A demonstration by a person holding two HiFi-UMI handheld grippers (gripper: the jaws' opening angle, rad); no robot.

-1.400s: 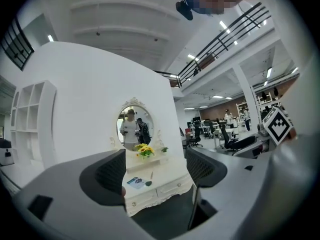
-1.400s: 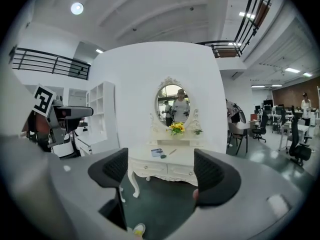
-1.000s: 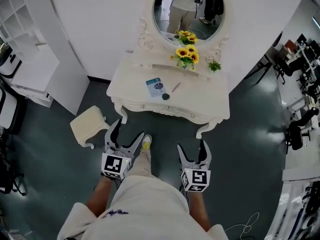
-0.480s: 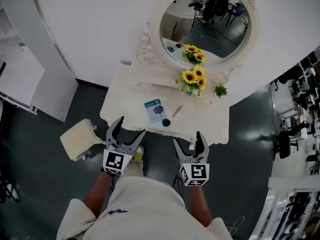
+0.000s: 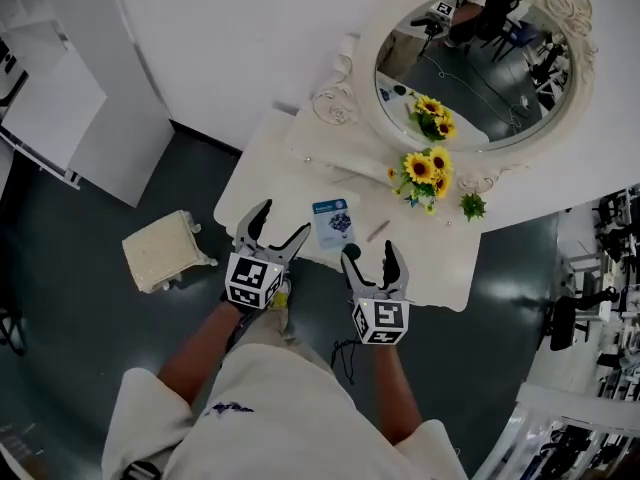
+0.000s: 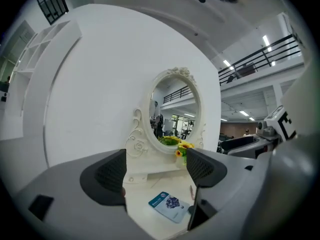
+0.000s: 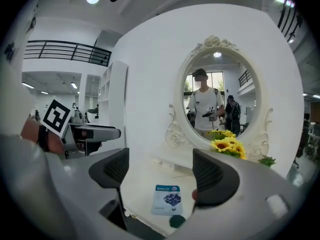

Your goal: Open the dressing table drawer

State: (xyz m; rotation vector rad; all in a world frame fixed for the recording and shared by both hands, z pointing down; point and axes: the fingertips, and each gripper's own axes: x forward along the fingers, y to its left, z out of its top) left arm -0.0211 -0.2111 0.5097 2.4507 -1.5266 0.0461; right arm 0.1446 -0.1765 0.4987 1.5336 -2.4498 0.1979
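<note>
Grippers: two. The left gripper (image 5: 283,220) and the right gripper (image 5: 370,253) are held side by side at the near edge of the dressing table (image 5: 285,168).
Things on the worktop: one blue-and-white packet (image 5: 334,221), one thin pen-like stick (image 5: 377,231), one small dark green round thing (image 7: 176,221), one bunch of sunflowers (image 5: 422,173) and one green sprig (image 5: 472,206).
Mirror: one oval mirror (image 5: 480,68) in a carved cream frame, upright at the back of the worktop. The sunflowers are reflected in it.
Stool: one cream stool (image 5: 160,250) on the floor (image 5: 80,298), to the left of the table and apart from it.
Worktop: cream, with a curved near edge. The packet lies near the middle of that edge, with the stick just to its right.
Room: dark grey-green floor, white wall (image 5: 250,38) behind the table, white shelf unit (image 5: 60,98) at the far left.
Drawer: the drawer (image 7: 127,214) sits in the front face under the near edge. Only a thin strip of it with a small knob shows, in the right gripper view.
Left fingers: the fingers (image 6: 107,176) are spread wide, hold nothing and touch nothing. The packet shows on the worktop beyond the gap.
Right fingers: the fingers (image 7: 212,171) are spread wide and hold nothing. The packet and the round thing show beyond the gap, untouched.
</note>
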